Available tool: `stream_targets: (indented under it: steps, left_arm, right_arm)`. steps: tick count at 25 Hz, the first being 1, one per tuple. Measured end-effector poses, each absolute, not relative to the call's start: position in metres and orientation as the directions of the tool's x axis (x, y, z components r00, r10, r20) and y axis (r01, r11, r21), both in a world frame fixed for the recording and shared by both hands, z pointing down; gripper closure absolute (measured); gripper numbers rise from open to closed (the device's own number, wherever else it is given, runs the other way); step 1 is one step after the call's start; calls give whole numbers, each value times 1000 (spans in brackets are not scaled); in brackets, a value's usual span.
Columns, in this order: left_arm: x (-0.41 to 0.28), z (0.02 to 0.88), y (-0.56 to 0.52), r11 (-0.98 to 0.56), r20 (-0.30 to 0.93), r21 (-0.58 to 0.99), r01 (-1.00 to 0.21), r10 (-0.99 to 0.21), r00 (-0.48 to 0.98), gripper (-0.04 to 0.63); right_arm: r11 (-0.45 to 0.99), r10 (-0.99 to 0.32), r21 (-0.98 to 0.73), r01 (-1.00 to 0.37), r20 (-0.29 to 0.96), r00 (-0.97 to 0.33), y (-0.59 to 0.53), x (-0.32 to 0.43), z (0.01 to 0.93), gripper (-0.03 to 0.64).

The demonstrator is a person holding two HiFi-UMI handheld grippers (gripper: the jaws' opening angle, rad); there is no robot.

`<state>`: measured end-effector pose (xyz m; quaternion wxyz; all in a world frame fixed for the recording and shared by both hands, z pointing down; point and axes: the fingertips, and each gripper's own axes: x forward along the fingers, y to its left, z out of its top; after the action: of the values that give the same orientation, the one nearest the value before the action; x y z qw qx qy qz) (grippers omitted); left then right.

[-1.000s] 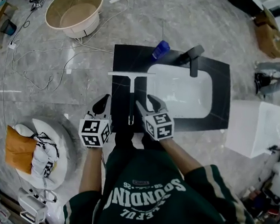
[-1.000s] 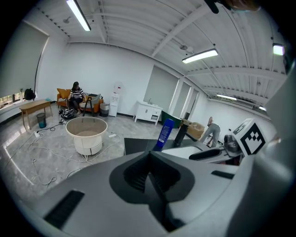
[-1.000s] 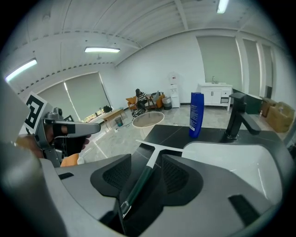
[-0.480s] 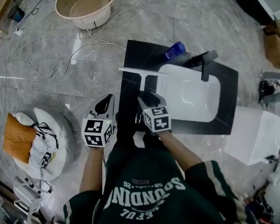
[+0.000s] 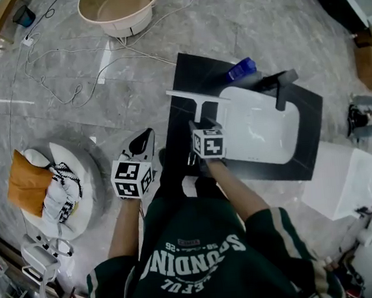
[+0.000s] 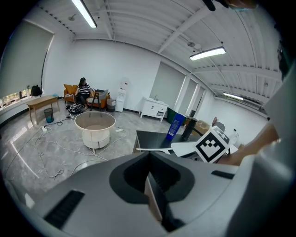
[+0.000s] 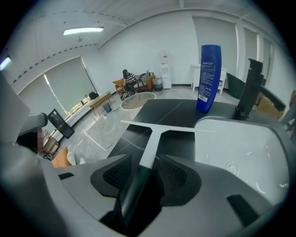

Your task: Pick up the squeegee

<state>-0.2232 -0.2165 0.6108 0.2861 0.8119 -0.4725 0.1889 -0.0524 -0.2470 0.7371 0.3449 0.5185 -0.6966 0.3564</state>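
Observation:
The squeegee (image 5: 195,96) lies on the black counter (image 5: 185,70), its white blade across the far left part and its handle running back toward me. My right gripper (image 5: 201,125) sits over that handle. In the right gripper view both jaws stand tight against the dark handle, shut on the squeegee (image 7: 156,132), with the right gripper (image 7: 141,163) low above the counter. My left gripper (image 5: 143,140) hangs left of the counter over the floor. It (image 6: 149,175) is shut with nothing in it. From there the squeegee (image 6: 152,149) shows as a thin white bar.
A white sink (image 5: 262,128) fills the counter's right part, with a black faucet (image 5: 283,83) and a blue bottle (image 5: 240,69) at its far edge. On the floor are a beige tub (image 5: 120,7), loose cables (image 5: 67,71), a cushioned seat (image 5: 39,185) and a white box (image 5: 343,179).
My right gripper has moved forward along the handle and its jaws have gone from spread to closed round it. The left gripper has hardly shifted.

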Motion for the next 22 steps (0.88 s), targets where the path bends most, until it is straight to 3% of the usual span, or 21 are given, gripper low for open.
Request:
stream_targets:
  steps: [12, 22]
  left_arm:
    - [-229, 612, -224, -454, 583, 278, -846, -620, 525, 594]
    - [-222, 610, -232, -510, 578, 263, -819, -597, 557, 594]
  right_arm:
    - [179, -430, -74, -981, 891, -146, -251, -53, 755, 457]
    - [171, -379, -129, -977, 906, -186, -238, -54, 751, 511]
